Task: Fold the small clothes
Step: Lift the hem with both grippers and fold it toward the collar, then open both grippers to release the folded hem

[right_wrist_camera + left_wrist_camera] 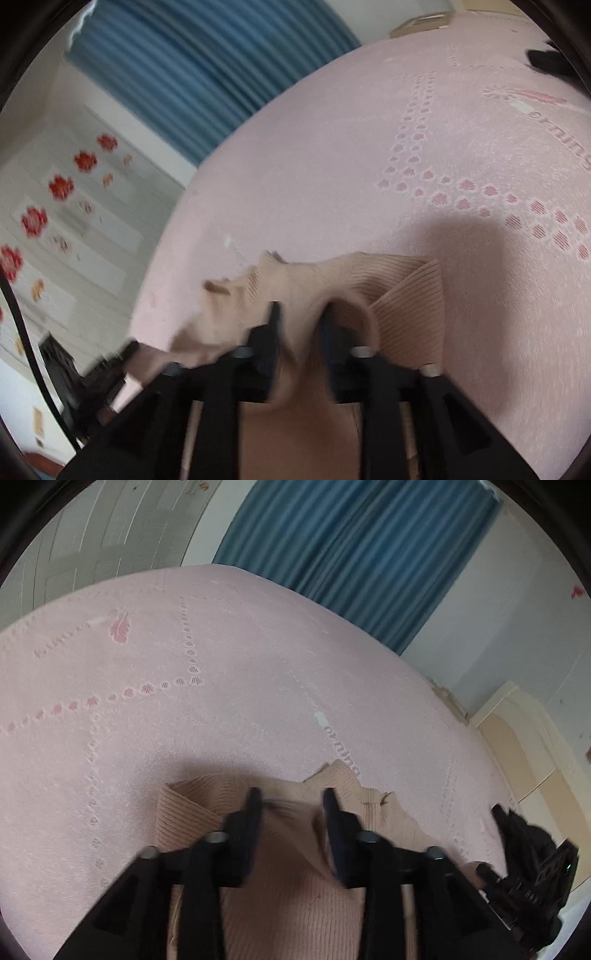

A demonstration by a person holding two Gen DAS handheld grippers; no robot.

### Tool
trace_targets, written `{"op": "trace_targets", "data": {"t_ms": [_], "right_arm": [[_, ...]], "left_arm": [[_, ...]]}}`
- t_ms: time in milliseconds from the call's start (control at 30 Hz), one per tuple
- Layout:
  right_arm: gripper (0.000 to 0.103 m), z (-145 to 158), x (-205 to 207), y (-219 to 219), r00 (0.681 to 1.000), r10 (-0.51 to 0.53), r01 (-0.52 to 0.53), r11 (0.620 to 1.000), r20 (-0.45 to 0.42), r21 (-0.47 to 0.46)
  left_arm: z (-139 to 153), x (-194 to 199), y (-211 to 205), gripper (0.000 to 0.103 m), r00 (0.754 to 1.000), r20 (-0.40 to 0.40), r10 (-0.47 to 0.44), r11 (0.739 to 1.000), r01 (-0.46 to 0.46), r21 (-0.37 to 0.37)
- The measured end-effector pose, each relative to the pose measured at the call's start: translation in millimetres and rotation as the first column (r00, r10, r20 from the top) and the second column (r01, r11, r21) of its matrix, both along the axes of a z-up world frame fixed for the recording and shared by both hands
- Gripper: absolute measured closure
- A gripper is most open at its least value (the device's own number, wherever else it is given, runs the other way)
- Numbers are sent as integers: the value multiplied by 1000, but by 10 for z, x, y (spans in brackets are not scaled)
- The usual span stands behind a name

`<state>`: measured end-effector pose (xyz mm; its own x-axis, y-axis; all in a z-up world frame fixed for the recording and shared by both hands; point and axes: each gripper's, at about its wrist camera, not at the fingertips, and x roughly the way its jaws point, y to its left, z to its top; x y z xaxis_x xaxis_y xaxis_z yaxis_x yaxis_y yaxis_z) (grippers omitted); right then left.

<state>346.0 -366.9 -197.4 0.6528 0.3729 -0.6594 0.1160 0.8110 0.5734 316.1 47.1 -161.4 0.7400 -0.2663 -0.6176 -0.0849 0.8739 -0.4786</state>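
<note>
A beige ribbed garment (288,893) is spread on the pink bedspread (221,701). The left tool (291,797) is held released, its jaws parted above the knit. The right tool (301,314) is likewise parted, with a fold of fabric between the jaws.

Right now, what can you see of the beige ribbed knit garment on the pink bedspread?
The beige ribbed knit garment looks soft and stretchy, with a wider-ribbed band folded over at one corner. It lies rumpled, partly folded, on the pink bedspread. Both grippers, left gripper and right gripper, sit over it, jaws apart with cloth between.
</note>
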Motion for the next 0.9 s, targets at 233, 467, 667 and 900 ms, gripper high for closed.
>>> {"op": "trace_targets", "data": {"t_ms": [233,467,667,900], "right_arm": [[67,-15,-244,208,995,94,-87,985,40,-151],[67,32,-646,317,994,104,-93,961,29,-261],[67,-51,-1147,149,999,33,-39,953,-26,-299],[67,-119,-1219,164,994,91,-102,957,-52,-273]], "left_arm": [[-181,-90,8,56,998,-57,-14,1000,13,-17],[-208,-383,-58,55,995,-90,-36,996,44,81],[-259,-866,-27,53,991,-114,-75,981,94,168],[-312,-944,209,62,987,-100,-124,983,135,120]]}}
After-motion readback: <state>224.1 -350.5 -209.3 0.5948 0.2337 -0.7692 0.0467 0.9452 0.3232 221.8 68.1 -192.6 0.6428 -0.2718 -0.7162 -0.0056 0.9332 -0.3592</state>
